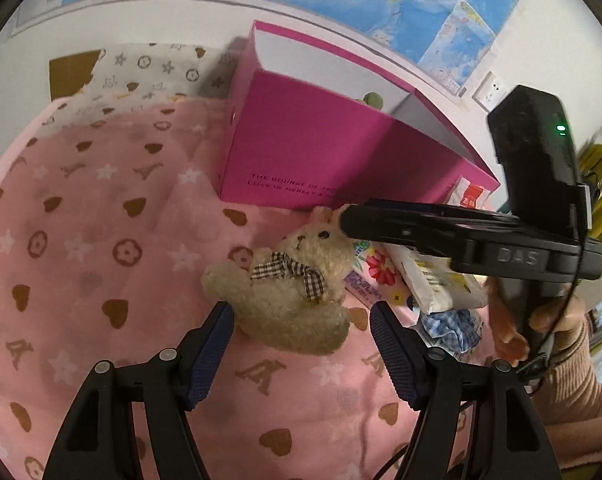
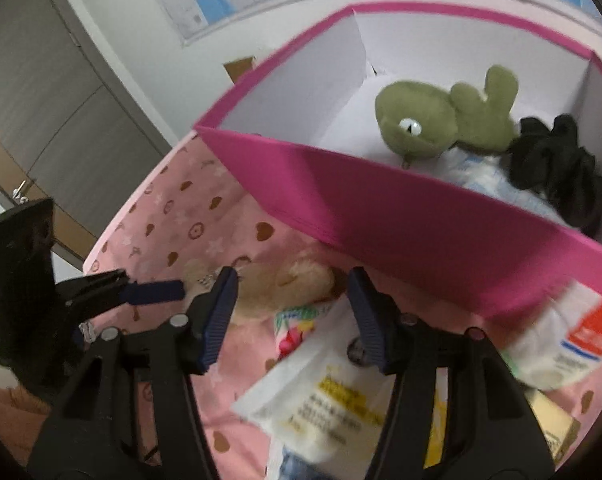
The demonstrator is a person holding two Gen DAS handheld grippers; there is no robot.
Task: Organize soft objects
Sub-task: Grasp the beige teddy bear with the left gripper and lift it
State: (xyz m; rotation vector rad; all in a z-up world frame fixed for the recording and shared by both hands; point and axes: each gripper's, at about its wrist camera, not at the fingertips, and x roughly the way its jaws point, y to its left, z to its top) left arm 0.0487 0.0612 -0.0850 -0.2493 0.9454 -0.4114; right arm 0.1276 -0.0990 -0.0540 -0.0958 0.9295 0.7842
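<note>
Currently the cream plush teddy bear with a checked bow point(image 1: 289, 292) lies on the pink patterned bedsheet point(image 1: 101, 240), beside the magenta cardboard box point(image 1: 301, 148). Your left gripper point(image 1: 301, 320) straddles it, fingers spread, as are the right gripper's point(image 2: 293, 280). I judge it light and squashy; pinch the torso.

Both views are lit pretty evenly by soft indoor light, with only faint shadows thrown under the beige teddy bear point(image 1: 291, 292) and beside the pink box point(image 1: 325, 152). Heavy fisheye bending and dark vignetting are seen at every corner. The right wrist view is smeared by motion blur, so the white packet point(image 2: 325, 392) text can't be read, while the left view is kept mostly sharp.
</note>
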